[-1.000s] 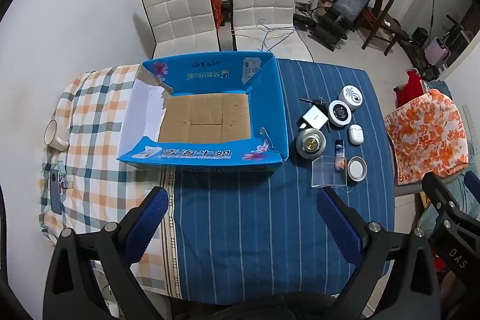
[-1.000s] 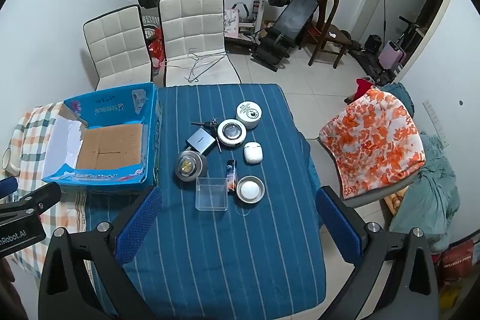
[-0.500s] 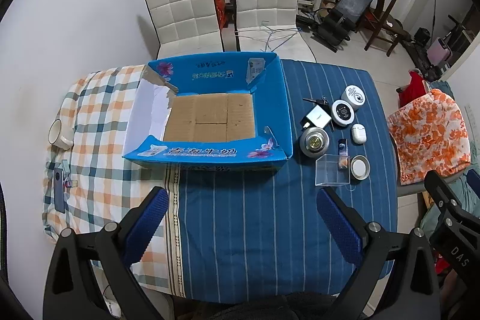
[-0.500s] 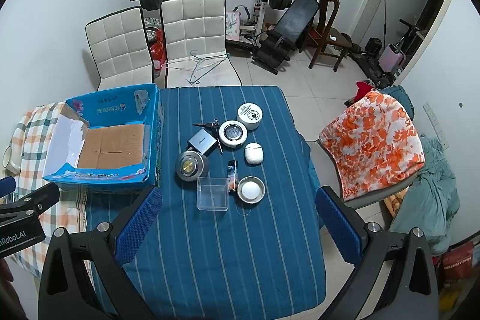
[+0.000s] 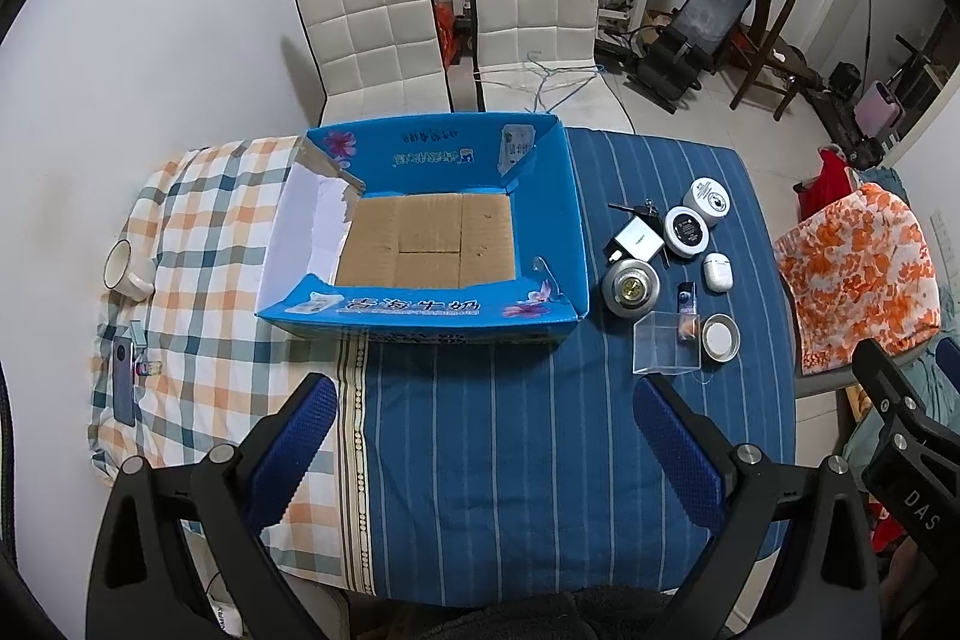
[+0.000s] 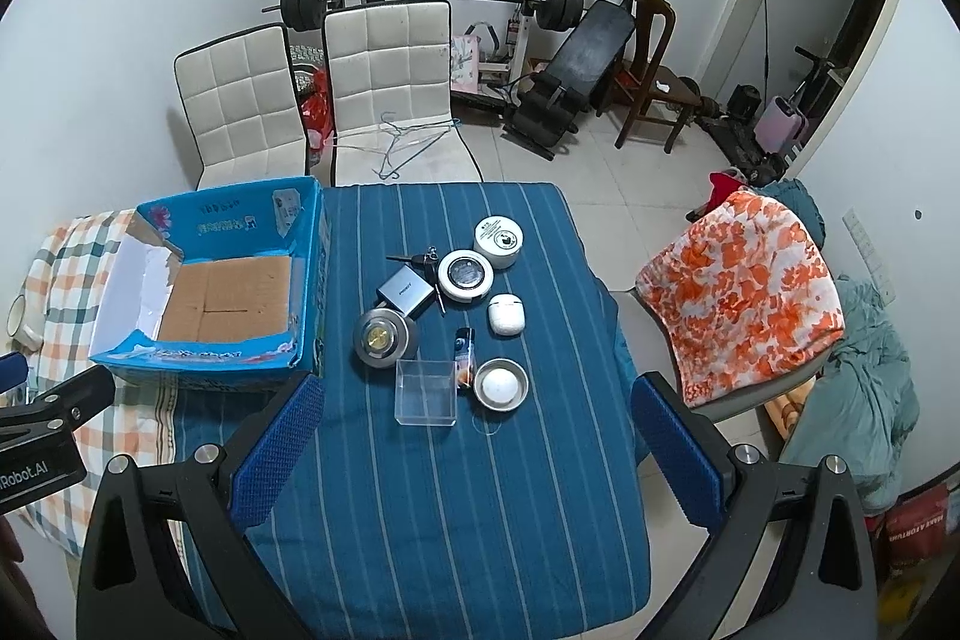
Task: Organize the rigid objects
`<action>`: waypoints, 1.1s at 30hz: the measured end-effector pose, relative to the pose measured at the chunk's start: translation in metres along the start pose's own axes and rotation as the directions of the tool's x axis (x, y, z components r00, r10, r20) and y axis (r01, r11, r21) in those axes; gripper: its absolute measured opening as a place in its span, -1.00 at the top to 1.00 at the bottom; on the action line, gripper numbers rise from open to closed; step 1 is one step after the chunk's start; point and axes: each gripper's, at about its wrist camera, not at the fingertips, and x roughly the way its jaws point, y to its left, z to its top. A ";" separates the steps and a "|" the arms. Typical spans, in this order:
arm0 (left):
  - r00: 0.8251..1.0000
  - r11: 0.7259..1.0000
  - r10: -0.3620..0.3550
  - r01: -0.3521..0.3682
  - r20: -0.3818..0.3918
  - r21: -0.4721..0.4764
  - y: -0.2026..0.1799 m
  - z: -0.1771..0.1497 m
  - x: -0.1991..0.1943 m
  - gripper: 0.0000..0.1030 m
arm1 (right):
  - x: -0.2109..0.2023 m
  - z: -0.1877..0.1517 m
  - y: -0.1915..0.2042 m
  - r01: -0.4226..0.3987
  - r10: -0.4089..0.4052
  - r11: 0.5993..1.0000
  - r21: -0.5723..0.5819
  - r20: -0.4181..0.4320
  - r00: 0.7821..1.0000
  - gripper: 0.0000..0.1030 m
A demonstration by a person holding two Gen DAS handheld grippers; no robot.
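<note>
Between blue box (image 5: pixel 420 244) and table's (image 6: pixel 456 520) near edge, bare striped cloth.

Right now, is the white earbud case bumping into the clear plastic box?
Apart. In the right wrist view, the white earbud case sits well beyond the clear plastic box, with striped blue cloth showing between them.

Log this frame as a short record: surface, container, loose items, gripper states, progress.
surface: table with blue striped cloth
container: blue cardboard box, open, nothing inside
loose items: clear plastic box, metal dish, white earbud case, two round tins, grey charger, keys, all on the cloth beside the box
left gripper: open, holding nothing
right gripper: open, holding nothing
progress: nothing boxed yet
</note>
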 end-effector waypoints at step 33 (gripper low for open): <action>1.000 1.000 -0.004 0.004 0.017 -0.002 -0.005 -0.004 -0.001 -0.97 | -0.006 0.002 -0.005 0.003 -0.003 1.000 0.008 0.024 1.000 -1.00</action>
